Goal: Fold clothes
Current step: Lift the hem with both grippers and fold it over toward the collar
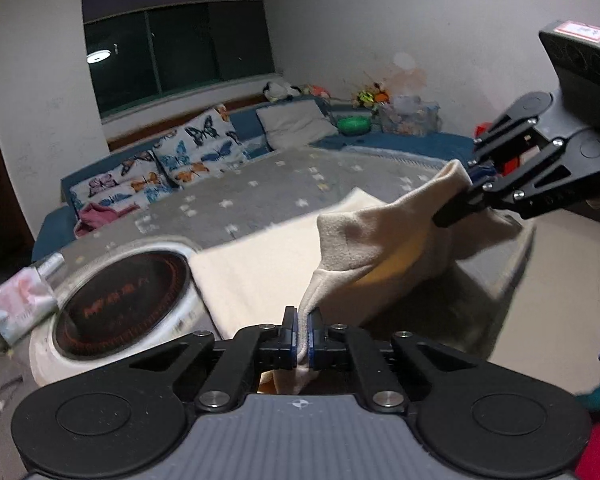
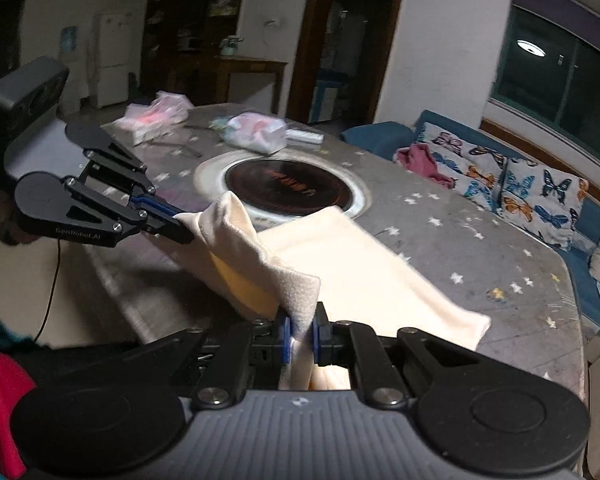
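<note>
A cream garment (image 1: 260,276) lies on the grey star-patterned table (image 1: 260,204), with its near edge lifted off the surface. My left gripper (image 1: 303,334) is shut on one corner of that edge. My right gripper (image 1: 460,196) is shut on the other corner, up at the right. In the right wrist view the cream garment (image 2: 360,264) stretches from my right gripper (image 2: 300,330), shut on it, to my left gripper (image 2: 180,220), also shut on it. The lifted edge hangs between them above the table edge (image 2: 540,300).
A round induction hob (image 1: 120,304) is set in the table just left of the garment; it also shows in the right wrist view (image 2: 288,188). Plastic bags (image 2: 256,130) lie on the far side of the table. A sofa with butterfly cushions (image 1: 196,148) stands behind.
</note>
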### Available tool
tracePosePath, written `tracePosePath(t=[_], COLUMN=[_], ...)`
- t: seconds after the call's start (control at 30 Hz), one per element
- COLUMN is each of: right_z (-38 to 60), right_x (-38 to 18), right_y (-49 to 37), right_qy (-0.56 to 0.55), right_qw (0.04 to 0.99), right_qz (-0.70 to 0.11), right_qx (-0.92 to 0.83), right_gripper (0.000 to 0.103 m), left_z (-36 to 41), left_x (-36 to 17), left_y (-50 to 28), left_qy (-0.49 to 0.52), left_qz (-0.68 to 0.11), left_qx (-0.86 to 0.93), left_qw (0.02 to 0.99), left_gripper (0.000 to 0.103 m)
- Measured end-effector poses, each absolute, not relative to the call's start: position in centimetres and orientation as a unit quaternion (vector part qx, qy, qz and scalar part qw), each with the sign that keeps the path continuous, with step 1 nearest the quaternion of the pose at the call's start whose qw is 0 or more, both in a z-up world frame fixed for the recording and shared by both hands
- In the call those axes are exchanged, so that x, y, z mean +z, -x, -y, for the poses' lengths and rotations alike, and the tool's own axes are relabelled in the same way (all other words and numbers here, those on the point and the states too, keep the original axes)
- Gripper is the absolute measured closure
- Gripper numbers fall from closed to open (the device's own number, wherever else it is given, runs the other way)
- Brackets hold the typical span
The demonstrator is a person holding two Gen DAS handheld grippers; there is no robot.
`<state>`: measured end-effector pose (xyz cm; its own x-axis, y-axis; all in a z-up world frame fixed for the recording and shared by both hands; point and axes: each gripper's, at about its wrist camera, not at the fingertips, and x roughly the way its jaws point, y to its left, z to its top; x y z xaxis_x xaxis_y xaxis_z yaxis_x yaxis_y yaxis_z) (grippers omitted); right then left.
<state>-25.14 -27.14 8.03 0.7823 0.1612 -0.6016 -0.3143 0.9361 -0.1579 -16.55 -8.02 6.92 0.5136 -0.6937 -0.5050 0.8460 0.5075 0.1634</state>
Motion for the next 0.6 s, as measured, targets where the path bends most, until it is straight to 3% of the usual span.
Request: tracePosePath(t=[0.3,0.6], right_z=[31.5,35.9], right_x=[9.5,4.0], right_y=[16.7,6.6], right_qy=[0.11,0.055], right_qw=[0.936,0.928], right_qz=[-0.319,-0.366], right_qx=[0.103,0.044], right_gripper=[0.094,0.092], left_z=[14.0,20.9], left_x=[8.3,2.7], left_y=[8.3,-0.8], left_qy=[-0.207,-0.224], left_qz=[-0.186,-0.265], left_qx=[-0.434,-0.387], left_qw=[0.857,0.854], left_gripper=[0.098,0.098])
